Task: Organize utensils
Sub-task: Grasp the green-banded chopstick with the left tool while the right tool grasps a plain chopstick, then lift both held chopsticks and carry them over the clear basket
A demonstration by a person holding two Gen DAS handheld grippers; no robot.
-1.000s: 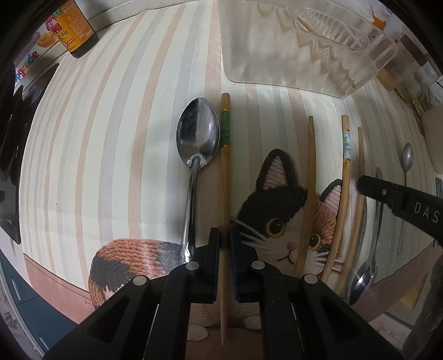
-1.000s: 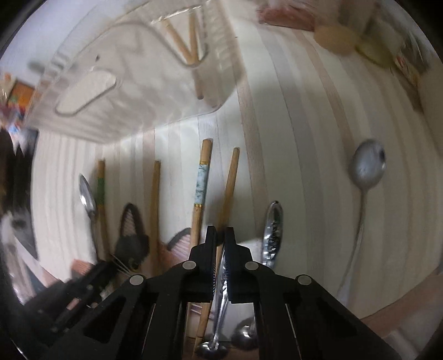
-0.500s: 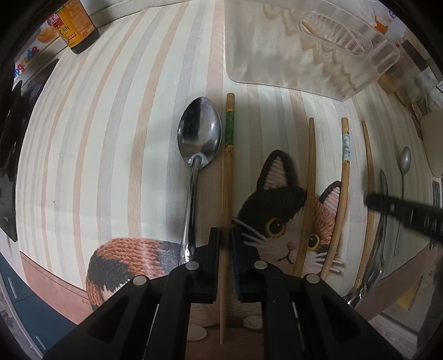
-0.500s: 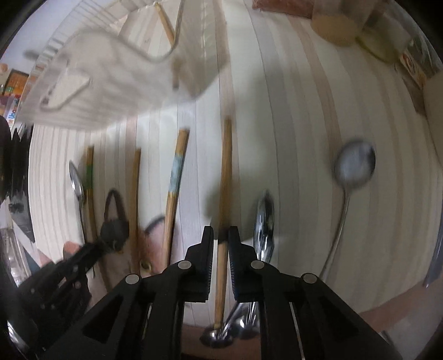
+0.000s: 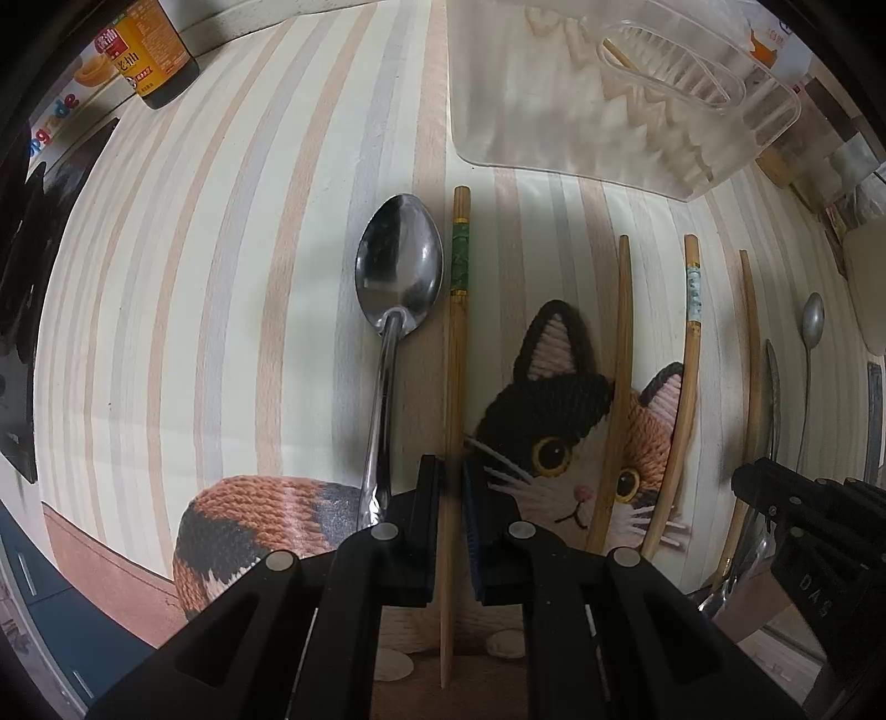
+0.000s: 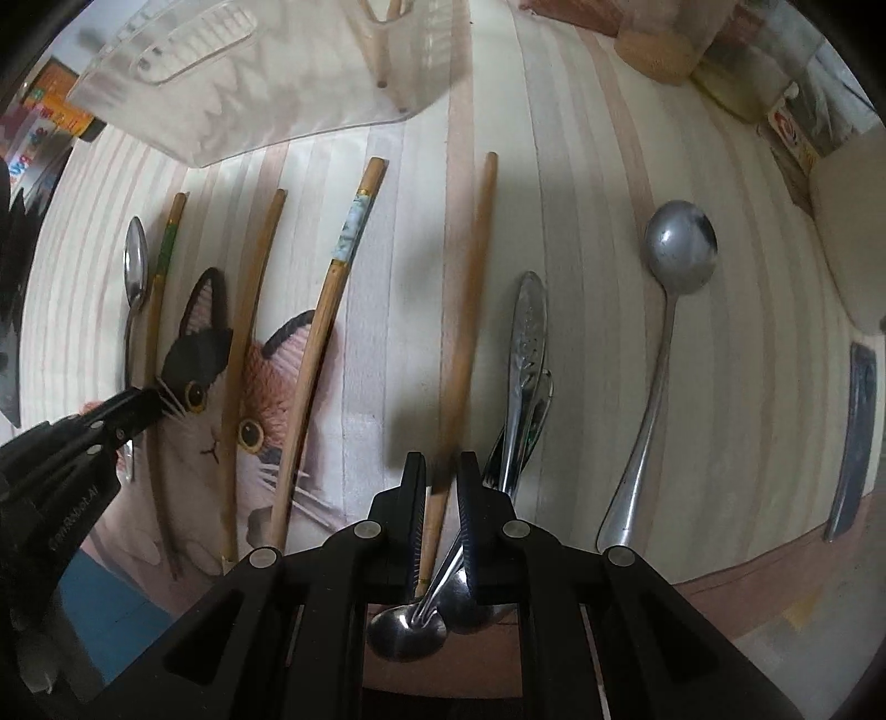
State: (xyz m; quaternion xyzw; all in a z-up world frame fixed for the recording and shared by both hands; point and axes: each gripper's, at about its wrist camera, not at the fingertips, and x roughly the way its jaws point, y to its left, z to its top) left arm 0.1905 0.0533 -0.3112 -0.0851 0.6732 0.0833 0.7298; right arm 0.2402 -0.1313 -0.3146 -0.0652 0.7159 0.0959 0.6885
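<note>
My left gripper (image 5: 453, 476) is shut on a green-banded chopstick (image 5: 457, 343), which lies beside a steel spoon (image 5: 396, 277) on the striped cat mat (image 5: 194, 277). My right gripper (image 6: 442, 471) is closed around a plain wooden chopstick (image 6: 470, 288). Beside it lie a blue-banded chopstick (image 6: 332, 293), another plain chopstick (image 6: 249, 343), two crossed spoons (image 6: 523, 354) and a single spoon (image 6: 673, 277). A clear plastic utensil tray (image 5: 609, 94) sits at the far edge with a chopstick in it.
A sauce bottle (image 5: 149, 50) stands at the far left. Jars and packets (image 6: 664, 50) line the far right. A dark flat object (image 6: 855, 432) lies at the mat's right edge. The left gripper shows in the right wrist view (image 6: 138, 407).
The right gripper has shifted right from the blue-banded chopstick onto the plain one and moved nearer the mat. The left gripper stays shut on the green-banded chopstick, barely moved.
</note>
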